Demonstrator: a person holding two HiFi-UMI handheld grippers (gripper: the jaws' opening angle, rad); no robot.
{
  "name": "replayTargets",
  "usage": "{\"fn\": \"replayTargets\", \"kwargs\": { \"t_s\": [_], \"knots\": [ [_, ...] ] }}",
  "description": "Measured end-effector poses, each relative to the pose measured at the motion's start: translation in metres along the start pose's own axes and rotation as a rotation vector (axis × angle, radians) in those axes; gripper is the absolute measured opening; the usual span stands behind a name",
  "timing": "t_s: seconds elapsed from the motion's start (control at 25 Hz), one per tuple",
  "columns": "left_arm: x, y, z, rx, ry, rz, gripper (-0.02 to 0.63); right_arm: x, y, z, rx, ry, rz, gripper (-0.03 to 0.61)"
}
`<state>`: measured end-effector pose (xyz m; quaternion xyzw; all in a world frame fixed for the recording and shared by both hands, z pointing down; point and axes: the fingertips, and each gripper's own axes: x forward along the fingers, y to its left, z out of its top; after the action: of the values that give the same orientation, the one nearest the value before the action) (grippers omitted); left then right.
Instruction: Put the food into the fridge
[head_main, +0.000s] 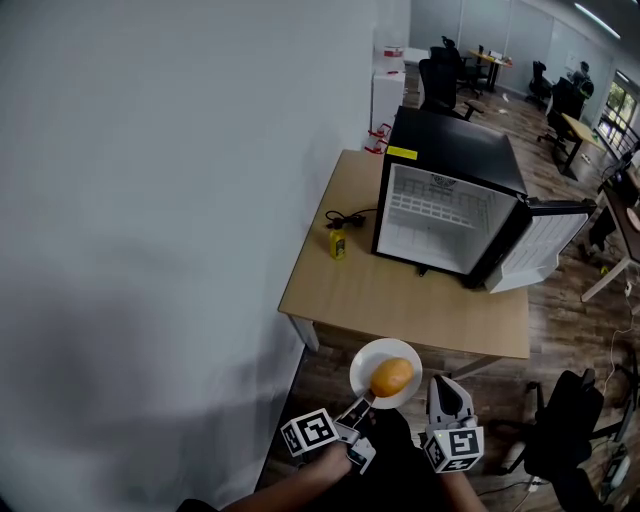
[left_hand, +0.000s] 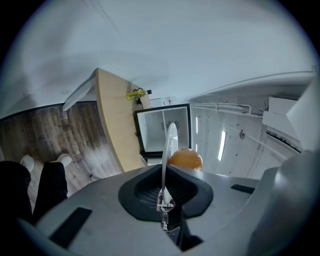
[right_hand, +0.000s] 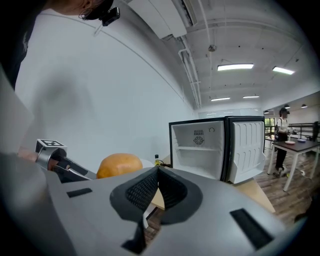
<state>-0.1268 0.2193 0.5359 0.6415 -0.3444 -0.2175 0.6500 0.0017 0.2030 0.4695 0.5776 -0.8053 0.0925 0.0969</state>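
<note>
A round orange-brown bun (head_main: 392, 377) lies on a white plate (head_main: 366, 364), held in the air in front of the wooden table (head_main: 400, 295). My left gripper (head_main: 364, 401) is shut on the plate's near rim; in the left gripper view the plate (left_hand: 170, 142) shows edge-on between the jaws of the left gripper (left_hand: 163, 192), with the bun (left_hand: 186, 159) beside it. My right gripper (head_main: 447, 384) hangs just right of the plate, shut and holding nothing (right_hand: 157, 172). The black mini fridge (head_main: 445, 215) stands on the table with its door (head_main: 545, 250) swung open to the right and its white inside bare.
A small yellow bottle (head_main: 338, 243) and a black cable (head_main: 347, 216) lie on the table left of the fridge. A white wall runs along the left. Black office chairs (head_main: 440, 80) and desks stand behind the fridge. A person (right_hand: 281, 131) stands far right by a table.
</note>
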Motion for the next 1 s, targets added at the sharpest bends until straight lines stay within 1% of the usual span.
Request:
{"fn": "replayTargets", "kwargs": {
  "t_s": [0.12,0.24,0.48,0.68,0.8,1.0],
  "knots": [
    [0.018,0.000,0.006,-0.008,0.006,-0.004,0.025,0.015,-0.010,0.003,0.001,-0.003,-0.003,0.060],
    [0.037,0.001,0.020,0.001,0.004,-0.007,0.025,0.036,-0.017,0.007,0.006,-0.017,0.004,0.060],
    [0.084,-0.004,0.047,-0.016,0.004,-0.022,0.025,0.081,-0.043,0.022,0.013,-0.028,0.014,0.060],
    [0.132,-0.003,0.076,0.007,0.017,-0.002,0.025,0.128,-0.079,0.039,-0.002,-0.040,0.014,0.060],
    [0.161,0.001,0.091,0.026,0.020,0.006,0.025,0.156,-0.101,0.046,-0.010,-0.029,0.011,0.060],
    [0.208,0.013,0.111,0.011,0.032,0.024,0.025,0.191,-0.136,0.056,0.012,-0.019,-0.002,0.060]
  ]
}}
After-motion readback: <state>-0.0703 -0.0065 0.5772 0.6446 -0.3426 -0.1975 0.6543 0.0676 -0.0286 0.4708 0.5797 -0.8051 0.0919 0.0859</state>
